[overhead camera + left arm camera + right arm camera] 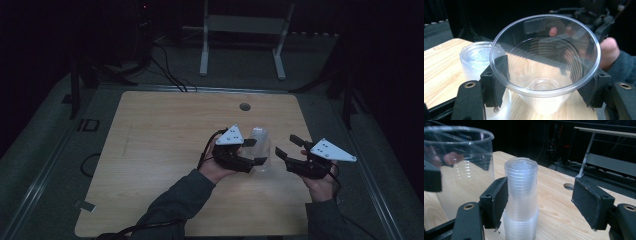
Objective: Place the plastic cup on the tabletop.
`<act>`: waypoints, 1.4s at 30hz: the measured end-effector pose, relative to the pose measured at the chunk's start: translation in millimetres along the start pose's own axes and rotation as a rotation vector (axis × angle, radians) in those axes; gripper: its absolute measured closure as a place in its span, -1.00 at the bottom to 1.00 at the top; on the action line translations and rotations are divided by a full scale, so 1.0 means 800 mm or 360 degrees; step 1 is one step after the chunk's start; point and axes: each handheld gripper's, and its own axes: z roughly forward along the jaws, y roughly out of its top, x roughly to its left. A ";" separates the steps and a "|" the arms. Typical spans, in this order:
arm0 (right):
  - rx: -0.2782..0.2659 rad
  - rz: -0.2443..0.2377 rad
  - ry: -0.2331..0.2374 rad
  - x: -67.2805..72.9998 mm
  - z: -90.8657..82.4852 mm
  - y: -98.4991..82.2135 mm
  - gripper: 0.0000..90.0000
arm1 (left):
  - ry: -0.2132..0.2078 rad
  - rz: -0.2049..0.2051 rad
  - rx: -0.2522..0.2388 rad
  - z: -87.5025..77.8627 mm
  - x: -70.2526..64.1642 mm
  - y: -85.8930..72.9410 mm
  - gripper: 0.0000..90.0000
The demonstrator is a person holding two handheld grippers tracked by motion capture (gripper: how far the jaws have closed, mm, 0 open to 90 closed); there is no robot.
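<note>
A single clear plastic cup (544, 62) stands upright, mouth up, gripped between the jaws of my left gripper (546, 82). In the high view this gripper (255, 151) sits right of the table's centre with the cup (261, 157) at its tips. A stack of upside-down clear cups (521, 200) stands on the wooden table (160, 150), just beyond the held cup (456, 170). My right gripper (544, 202) is open, its jaws wide apart and aimed at the stack from a short way off. In the high view it (287, 146) is held right of the cups.
A round cable hole (245, 106) lies near the table's far edge. Behind the table stand a white metal frame (242, 30) and dark stands with cables on the floor. The table's left half is bare wood.
</note>
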 end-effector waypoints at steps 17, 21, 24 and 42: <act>-0.0014 0.0005 0.0002 -0.001 -0.001 0.001 -0.36 | 0.0047 0.0037 0.0076 0.013 -0.001 -0.020 -0.29; -0.0051 0.0053 0.0029 -0.005 -0.003 0.001 -0.36 | 0.0057 0.0039 0.0093 0.017 -0.001 -0.026 -0.29; -0.0050 0.0056 0.0022 -0.006 -0.005 0.000 -0.36 | 0.0061 0.0037 0.0096 0.018 0.000 -0.028 -0.29; -0.0044 0.0055 0.0030 -0.004 -0.004 -0.003 -0.36 | 0.0074 0.0054 0.0149 0.032 0.000 -0.049 -0.28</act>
